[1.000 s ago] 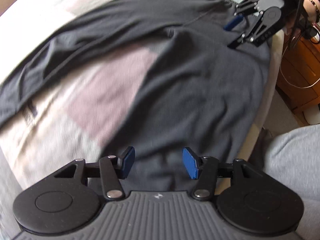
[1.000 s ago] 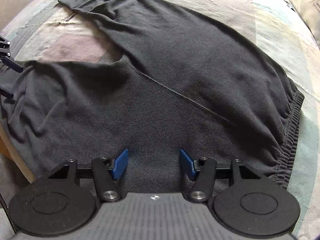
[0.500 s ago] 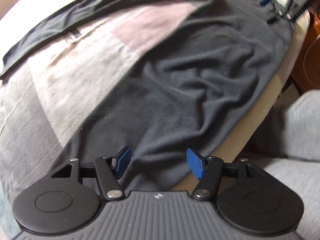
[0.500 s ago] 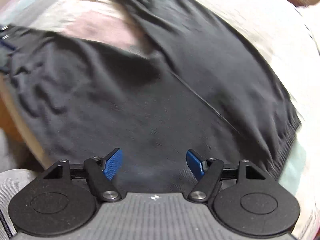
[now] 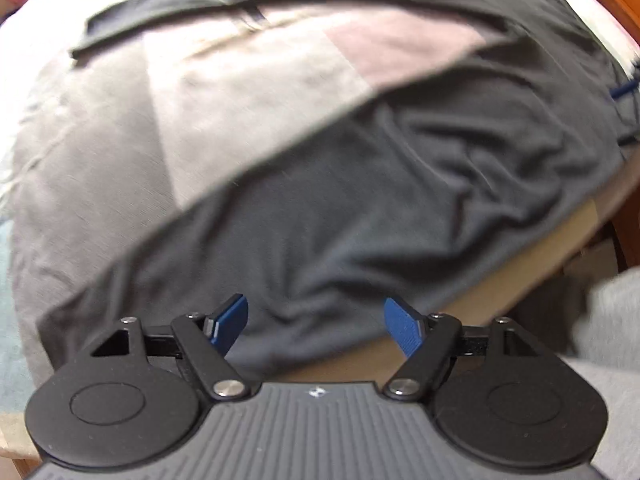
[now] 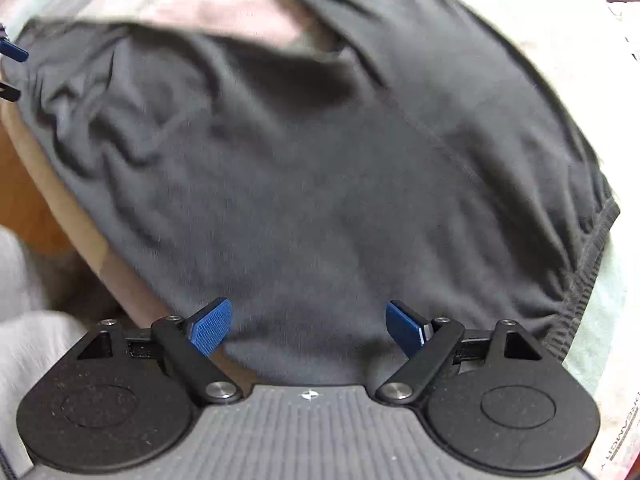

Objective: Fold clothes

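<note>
A pair of dark grey trousers (image 5: 400, 216) lies spread across the patchwork bedspread (image 5: 248, 112), one leg stretched along the bed's near edge and the ribbed waistband (image 6: 588, 264) toward the right end. The left gripper (image 5: 315, 322) hovers over the lower part of that near leg, jaws wide apart and holding nothing. The right gripper (image 6: 307, 326) hangs over the seat of the trousers just beside the waistband, its jaws likewise spread and empty; both views are motion-blurred.

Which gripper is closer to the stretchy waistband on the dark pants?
Right. The waistband lies just beside the right gripper, to its right. The left gripper hovers open over a pant leg at the bed edge, with no waistband in its view.
</note>
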Demonstrator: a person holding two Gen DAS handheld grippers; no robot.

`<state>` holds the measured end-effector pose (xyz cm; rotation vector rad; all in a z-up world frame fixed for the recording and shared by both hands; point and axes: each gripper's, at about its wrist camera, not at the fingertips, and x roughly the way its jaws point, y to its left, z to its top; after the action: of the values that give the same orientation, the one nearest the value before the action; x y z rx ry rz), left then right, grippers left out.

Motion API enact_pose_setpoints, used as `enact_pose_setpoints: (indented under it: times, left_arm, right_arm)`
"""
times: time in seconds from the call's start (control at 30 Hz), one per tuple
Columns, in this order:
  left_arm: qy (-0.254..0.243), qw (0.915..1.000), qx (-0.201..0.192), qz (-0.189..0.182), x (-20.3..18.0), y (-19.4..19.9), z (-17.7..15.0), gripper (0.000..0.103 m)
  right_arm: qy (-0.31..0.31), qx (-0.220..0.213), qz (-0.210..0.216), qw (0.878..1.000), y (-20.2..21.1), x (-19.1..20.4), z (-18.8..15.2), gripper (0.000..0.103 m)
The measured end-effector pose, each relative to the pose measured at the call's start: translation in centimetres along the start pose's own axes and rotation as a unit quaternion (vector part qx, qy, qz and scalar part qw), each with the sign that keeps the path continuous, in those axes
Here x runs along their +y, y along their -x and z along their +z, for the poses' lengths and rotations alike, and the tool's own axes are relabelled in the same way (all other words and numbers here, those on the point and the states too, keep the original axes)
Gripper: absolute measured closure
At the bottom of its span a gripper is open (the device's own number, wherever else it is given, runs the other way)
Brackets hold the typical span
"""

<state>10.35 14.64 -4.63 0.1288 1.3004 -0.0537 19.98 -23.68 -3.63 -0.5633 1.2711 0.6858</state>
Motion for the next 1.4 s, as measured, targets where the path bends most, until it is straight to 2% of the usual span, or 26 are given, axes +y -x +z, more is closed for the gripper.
enact_pose_setpoints:
  times: [0.1,0.13,0.23,0.3,0.37,0.47,0.53,0.63,0.67,0.7,0.73,0.8,0.87,1.0,1.1,1.23,1.33,1.4]
  left_arm:
    - [0.059,0.9979,0.004,0.024,2.7,-1.8,0.3,0.028]
    - [0.076,0.9966,0.010,0.030,3.5,-2.5,0.1,0.023]
    - [0.146,0.9891,0.014,0.008,5.7,-2.6,-1.9,0.020]
    - [0.166,0.9856,0.030,0.011,6.2,-2.1,-2.7,0.020]
    - [0.179,0.9831,0.036,0.008,6.9,-1.2,-2.7,0.026]
    - [0.183,0.9828,-0.010,0.023,8.5,0.2,-1.6,0.024]
    - [0.210,0.9768,-0.018,0.037,10.1,-0.2,-1.3,0.024]
    - [0.247,0.9661,0.002,0.076,12.5,-2.2,-1.8,0.024]
    - [0.260,0.9613,0.010,0.089,13.4,-2.8,-2.3,0.021]
    - [0.279,0.9565,0.007,0.086,14.5,-2.9,-3.3,0.013]
    - [0.288,0.9533,0.007,0.091,15.3,-2.9,-3.8,0.011]
    - [0.291,0.9514,0.015,0.099,16.0,-2.7,-3.6,0.011]
    - [0.285,0.9521,0.020,0.108,15.9,-2.2,-2.6,0.016]
    - [0.266,0.9604,-0.020,0.079,14.6,-0.8,1.1,0.017]
    - [0.235,0.9692,-0.061,0.041,13.7,-1.2,6.3,0.017]
    - [0.163,0.9799,-0.114,0.005,11.9,-2.6,13.9,0.016]
    - [0.107,0.9839,-0.143,0.004,10.6,-4.4,19.7,0.016]
    - [0.078,0.9851,-0.153,0.008,9.6,-5.6,22.5,0.016]
  right_arm:
    - [-0.017,0.002,0.005,1.000,-0.5,-0.1,1.0,0.015]
    - [-0.023,0.002,0.007,1.000,-0.7,-0.2,1.3,0.015]
    - [-0.040,0.004,0.012,0.999,-1.3,-0.3,2.3,0.015]
    - [-0.052,0.012,0.017,0.998,-1.7,-0.4,2.6,0.015]
    - [-0.062,0.020,0.020,0.998,-1.7,-0.5,2.0,0.014]
    - [-0.072,0.031,0.020,0.997,-1.6,-0.6,1.8,0.010]
    - [-0.075,0.032,0.021,0.996,-1.7,-0.4,1.9,0.004]
    - [-0.062,0.036,0.016,0.997,-1.7,0.1,2.1,0.000]
    - [-0.058,0.038,0.015,0.997,-1.6,0.3,2.2,0.000]
    - [-0.055,0.040,0.015,0.998,-1.5,0.3,2.2,0.000]
    - [-0.053,0.043,0.017,0.998,-1.4,0.2,2.2,0.001]
    - [-0.053,0.047,0.015,0.997,-1.1,0.0,2.3,0.001]
    - [-0.063,0.049,0.010,0.997,-0.7,-0.3,2.3,0.001]
    - [-0.112,0.031,-0.005,0.993,0.6,-1.4,3.5,0.002]
    - [-0.146,-0.003,-0.022,0.989,1.9,-2.2,5.7,0.002]
    - [-0.173,-0.064,-0.036,0.982,2.9,-3.1,10.1,0.002]
    - [-0.180,-0.113,-0.052,0.976,1.3,-5.1,14.4,0.001]
    - [-0.195,-0.138,-0.062,0.969,0.8,-5.0,16.4,0.001]
